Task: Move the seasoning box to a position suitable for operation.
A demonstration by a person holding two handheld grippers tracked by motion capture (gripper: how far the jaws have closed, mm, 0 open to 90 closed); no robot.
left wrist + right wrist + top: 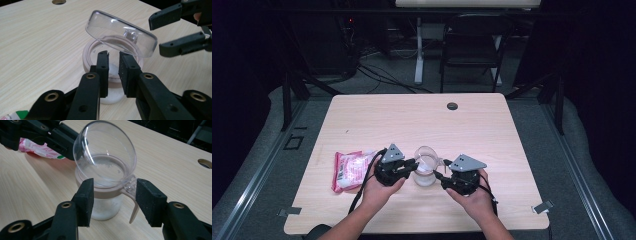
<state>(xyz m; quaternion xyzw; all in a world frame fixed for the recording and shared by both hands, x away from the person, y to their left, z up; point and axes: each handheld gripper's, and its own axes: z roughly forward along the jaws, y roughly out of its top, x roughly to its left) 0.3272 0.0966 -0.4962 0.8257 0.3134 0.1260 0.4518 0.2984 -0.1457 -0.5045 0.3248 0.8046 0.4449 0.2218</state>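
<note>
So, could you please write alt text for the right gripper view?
A small clear jar with a beige collar stands on the wooden table, its clear domed lid flipped up, between the right gripper's open black jaws.

Your high view looks forward and down on the whole bench (377,115) from your side. Your two gripper views sit low and close, facing each other across the jar (113,77) with its raised clear lid (105,155), which all three views share.
</note>
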